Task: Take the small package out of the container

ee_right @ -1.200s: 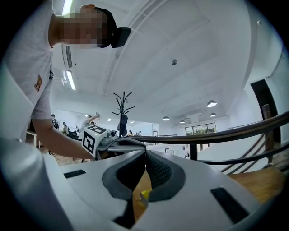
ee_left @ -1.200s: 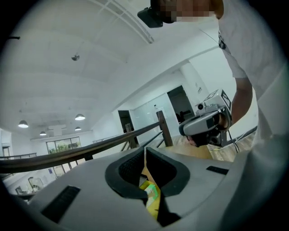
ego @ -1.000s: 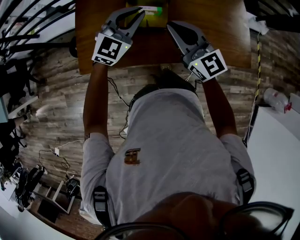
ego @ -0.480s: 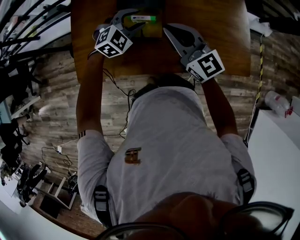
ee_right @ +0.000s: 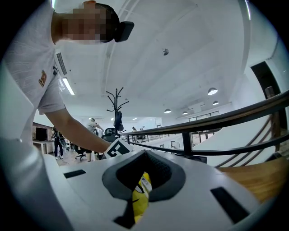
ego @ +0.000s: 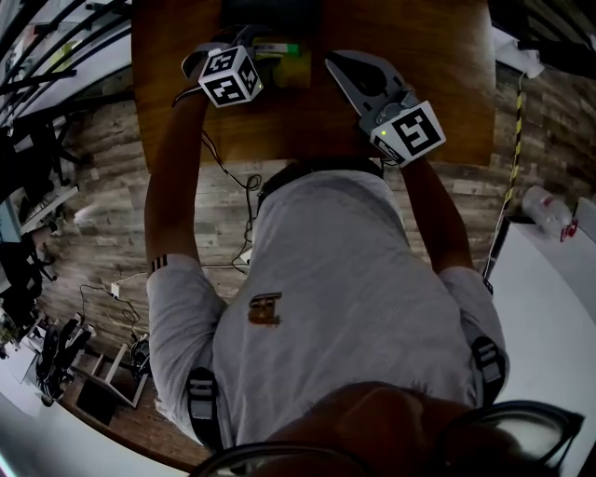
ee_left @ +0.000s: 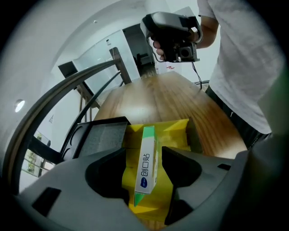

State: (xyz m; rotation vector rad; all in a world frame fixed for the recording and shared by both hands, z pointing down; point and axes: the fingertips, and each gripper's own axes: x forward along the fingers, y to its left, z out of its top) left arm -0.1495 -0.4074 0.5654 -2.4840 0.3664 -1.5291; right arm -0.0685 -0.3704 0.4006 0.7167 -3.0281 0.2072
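The small package (ee_left: 147, 162), a white box with a green edge, stands on end in the yellow container (ee_left: 174, 133) on the wooden table (ego: 419, 56). My left gripper (ee_left: 143, 151) straddles it with its jaws opening. A gap shows at each side of the box, so the pads do not press it. In the head view the left gripper (ego: 259, 45) is at the package (ego: 276, 47) over the yellow container (ego: 294, 71). My right gripper (ego: 331, 61) is shut and empty just right of the container; in its own view the right gripper (ee_right: 144, 152) shows yellow behind its jaws.
A black tray (ee_left: 101, 135) lies against the container's left side, at the table's far edge (ego: 270, 13). Metal railings (ee_left: 81, 85) run past the table. The person's body stands close against the near table edge (ego: 317, 163).
The left gripper's jaws have spread apart around the package. The gripper has turned and shifted a little left, its marker cube now facing the head camera. The right gripper has barely moved.
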